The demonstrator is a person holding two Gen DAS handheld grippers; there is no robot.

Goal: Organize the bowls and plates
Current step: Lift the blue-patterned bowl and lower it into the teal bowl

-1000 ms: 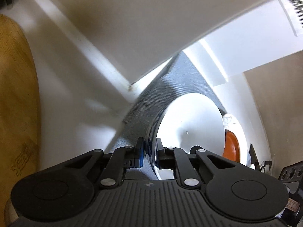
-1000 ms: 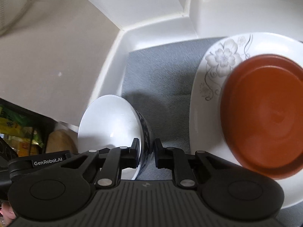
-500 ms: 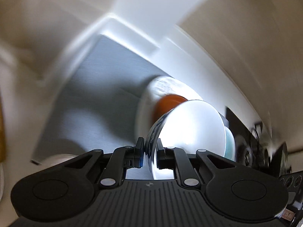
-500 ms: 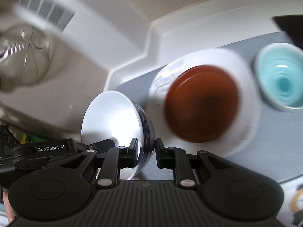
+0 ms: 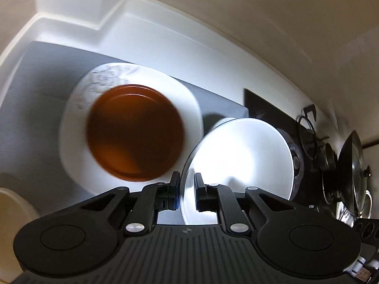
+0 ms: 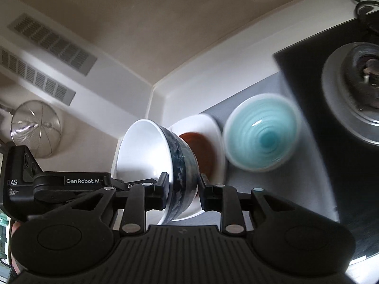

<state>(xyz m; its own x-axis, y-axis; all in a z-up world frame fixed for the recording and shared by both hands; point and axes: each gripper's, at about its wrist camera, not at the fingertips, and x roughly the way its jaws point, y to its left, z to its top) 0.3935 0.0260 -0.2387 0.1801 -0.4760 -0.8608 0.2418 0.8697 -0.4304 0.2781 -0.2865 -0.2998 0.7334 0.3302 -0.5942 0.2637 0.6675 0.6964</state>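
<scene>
A bowl (image 5: 241, 161), white inside and dark blue outside, hangs tilted in the air. My left gripper (image 5: 187, 177) is shut on its rim. In the right wrist view the same bowl (image 6: 142, 156) has its wall between the fingers of my right gripper (image 6: 183, 182). Those jaws are opening, and the right pad stands just off the blue wall. The left tool's black body (image 6: 71, 182) shows beyond. Below lies an orange plate (image 5: 135, 137) on a white flowered plate (image 5: 189, 104). A teal bowl (image 6: 260, 135) sits beside them on the grey mat (image 5: 35, 82).
A black cooktop (image 6: 319, 142) with a burner (image 6: 355, 90) borders the mat on the right, with pots (image 5: 355, 165) behind it. A wire strainer (image 6: 35, 127) hangs on the wall at the left. White raised counter edges (image 5: 142, 30) enclose the mat at the back.
Both grippers have carried the bowl from the mat's corner to the right, over the stacked plates. The teal bowl and cooktop came into view. The right jaws have widened off the rim.
</scene>
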